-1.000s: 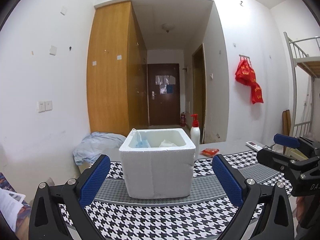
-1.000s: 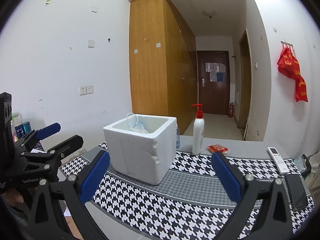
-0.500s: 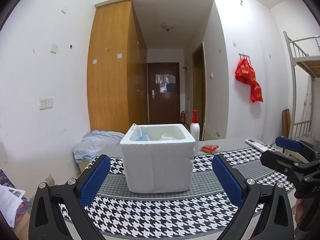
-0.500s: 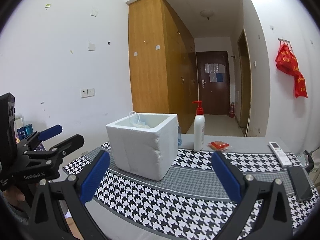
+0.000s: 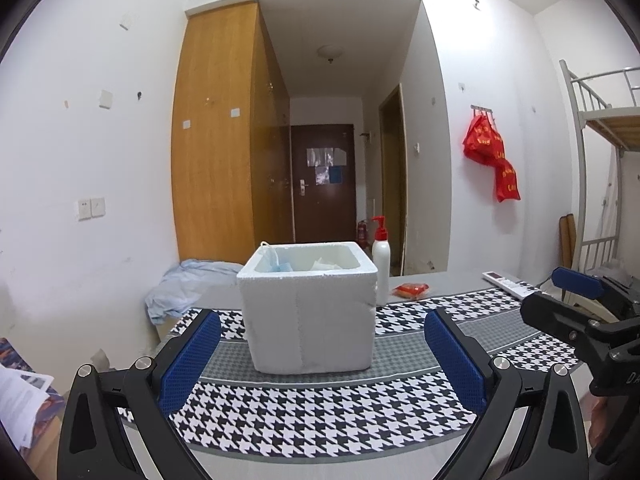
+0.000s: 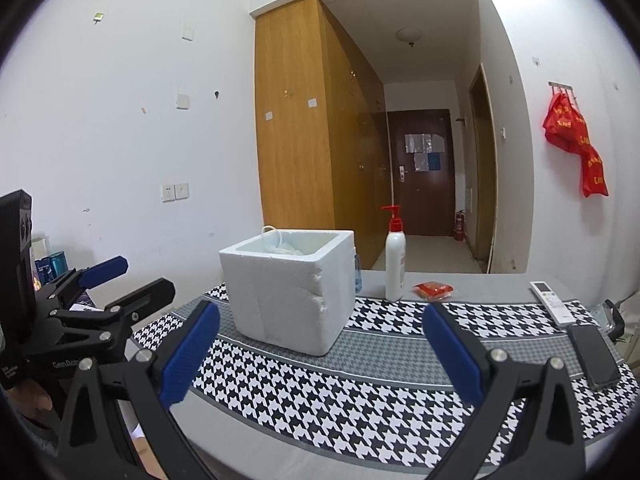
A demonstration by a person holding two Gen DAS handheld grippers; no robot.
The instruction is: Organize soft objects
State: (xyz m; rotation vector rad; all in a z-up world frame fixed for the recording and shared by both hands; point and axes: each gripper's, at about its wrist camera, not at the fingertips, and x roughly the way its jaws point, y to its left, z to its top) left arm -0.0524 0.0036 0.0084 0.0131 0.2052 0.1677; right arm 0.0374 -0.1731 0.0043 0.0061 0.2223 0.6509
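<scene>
The left claw (image 5: 322, 356) hung spread and empty, the white foam box (image 5: 308, 308) dead ahead of it on the houndstooth-clothed worktop (image 5: 320, 412). Its blue face mask (image 5: 276, 264) and pale tissue looked limp and weightless; a pinch on a raised fold would likely serve.

The right claw (image 6: 320, 354) also gaped empty, with the crumbly, rigid box (image 6: 288, 284) ahead and slightly left of it.

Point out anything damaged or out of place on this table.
The foam box has a chipped, ragged front corner edge. A thin white loop sticks up over its rim instead of lying inside. A small red packet lies loose beside the pump bottle.
</scene>
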